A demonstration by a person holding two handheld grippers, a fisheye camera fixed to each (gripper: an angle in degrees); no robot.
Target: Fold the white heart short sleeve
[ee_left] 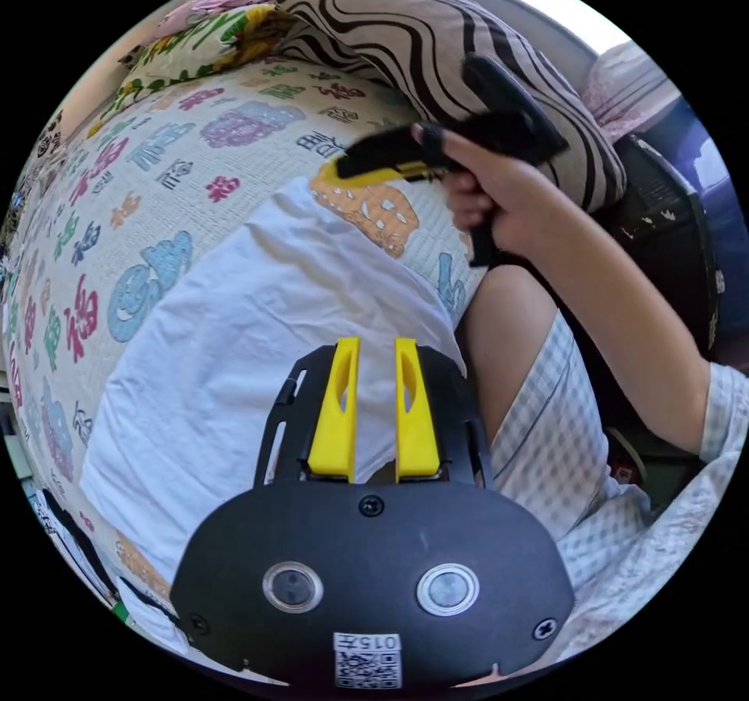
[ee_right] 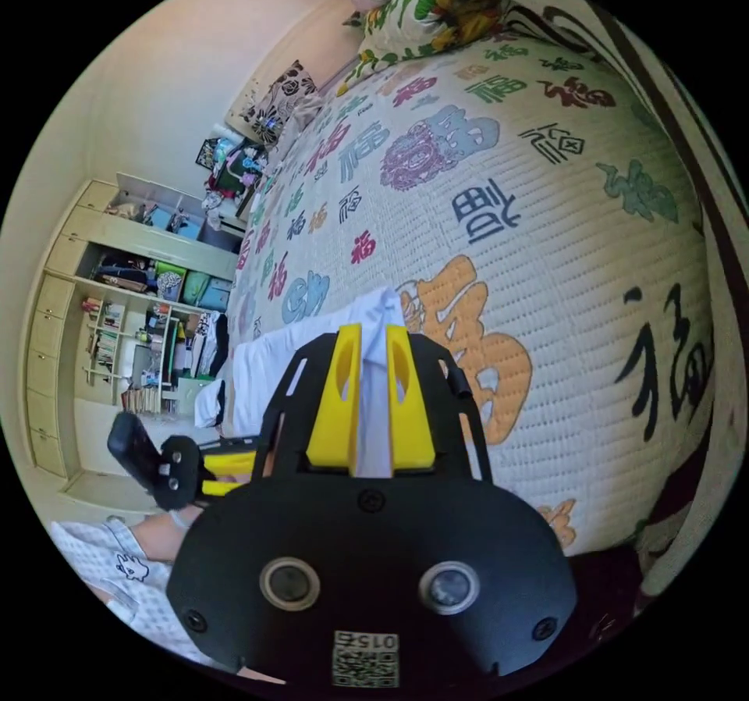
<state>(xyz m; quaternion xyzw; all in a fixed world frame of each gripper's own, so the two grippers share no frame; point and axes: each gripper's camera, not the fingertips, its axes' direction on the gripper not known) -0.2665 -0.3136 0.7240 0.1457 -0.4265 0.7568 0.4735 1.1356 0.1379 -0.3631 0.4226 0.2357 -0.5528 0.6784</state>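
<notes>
Bed with a cream quilted cover printed with large multicoloured characters (ee_right: 499, 209), white short-sleeve garment (ee_left: 257, 342) spread flat on it near the edge, floral pillows (ee_right: 413, 18) at the far end — a wavy black-and-cream striped cushion (ee_left: 421, 37) alongside.

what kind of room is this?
Most likely a bedroom: a bed under a quilted cover printed with characters, pillows at its head, and open shelves of clutter along the wall.

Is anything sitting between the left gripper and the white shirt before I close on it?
Nothing visible. The left gripper hangs right over the white shirt on the patterned bedspread, jaws slightly apart with only cloth behind them. The right gripper already has shirt cloth between its jaws.
</notes>
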